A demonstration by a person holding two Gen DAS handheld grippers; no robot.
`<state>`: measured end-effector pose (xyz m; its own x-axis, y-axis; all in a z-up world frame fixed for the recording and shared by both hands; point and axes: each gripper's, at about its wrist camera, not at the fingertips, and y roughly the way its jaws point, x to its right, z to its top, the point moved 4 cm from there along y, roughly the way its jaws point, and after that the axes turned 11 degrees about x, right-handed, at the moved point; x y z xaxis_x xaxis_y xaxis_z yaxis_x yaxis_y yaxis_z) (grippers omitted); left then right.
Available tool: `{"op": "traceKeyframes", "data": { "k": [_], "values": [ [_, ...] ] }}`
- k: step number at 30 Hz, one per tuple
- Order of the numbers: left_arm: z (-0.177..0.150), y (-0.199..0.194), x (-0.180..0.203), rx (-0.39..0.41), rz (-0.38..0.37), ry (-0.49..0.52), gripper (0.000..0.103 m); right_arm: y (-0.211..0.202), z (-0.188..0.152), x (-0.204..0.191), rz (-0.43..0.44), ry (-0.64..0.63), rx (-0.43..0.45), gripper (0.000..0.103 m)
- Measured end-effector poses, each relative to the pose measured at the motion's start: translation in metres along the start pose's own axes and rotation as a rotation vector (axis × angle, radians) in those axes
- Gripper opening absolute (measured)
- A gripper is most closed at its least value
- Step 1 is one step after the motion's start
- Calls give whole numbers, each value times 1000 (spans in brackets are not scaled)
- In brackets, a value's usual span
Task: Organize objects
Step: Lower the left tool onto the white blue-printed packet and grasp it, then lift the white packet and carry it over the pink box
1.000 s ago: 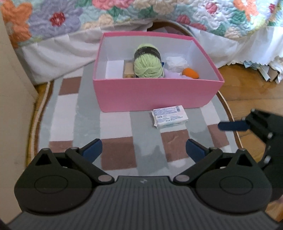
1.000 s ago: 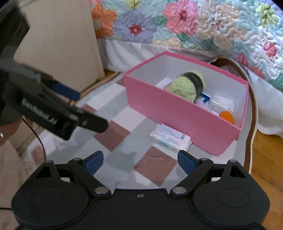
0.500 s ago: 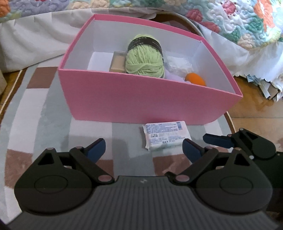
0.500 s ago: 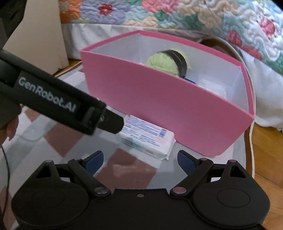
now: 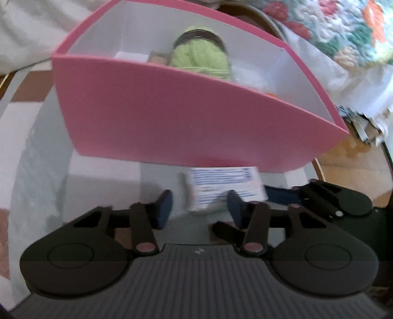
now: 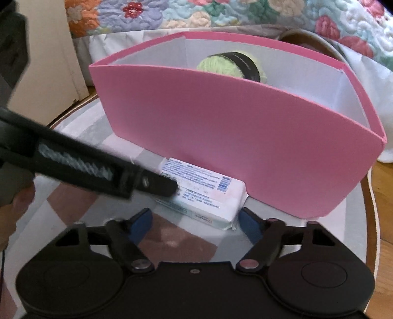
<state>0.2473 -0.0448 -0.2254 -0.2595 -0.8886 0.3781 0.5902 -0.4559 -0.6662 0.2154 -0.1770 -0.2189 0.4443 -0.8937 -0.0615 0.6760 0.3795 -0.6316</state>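
A white packet (image 6: 200, 190) with blue print lies flat on the checked rug (image 6: 81, 137), right against the foot of the pink box (image 6: 245, 137). In the left wrist view the same packet (image 5: 222, 187) sits just ahead of the left gripper (image 5: 199, 208), below the box (image 5: 172, 117). That view is blurred, so the print on the wrapper cannot be read there.

The left gripper has its blue-padded fingers partly apart, at a narrow-to-middling gap. One pad (image 5: 163, 208) stands on the rug to the left of the packet, and the other overlaps its near right corner. I cannot tell whether that pad touches the wrapper.

The right gripper (image 6: 194, 224) is spread wide, with its fingers on either side of the packet's near end and nothing clamped between them. The left gripper crosses this view from the left as a dark bar (image 6: 98, 171), its tip over the packet's left part.

Inside the box a ball of green yarn (image 6: 231, 67) with a dark band shows above the near wall. A flowered quilt (image 6: 196, 14) hangs behind the box.
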Motion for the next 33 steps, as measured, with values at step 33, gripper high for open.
{"op": "traceKeyframes", "data": {
  "k": [33],
  "values": [
    [-36,-62,38,-116,14,3,35,-48,0,-36,80,37,-32,83]
  ]
}}
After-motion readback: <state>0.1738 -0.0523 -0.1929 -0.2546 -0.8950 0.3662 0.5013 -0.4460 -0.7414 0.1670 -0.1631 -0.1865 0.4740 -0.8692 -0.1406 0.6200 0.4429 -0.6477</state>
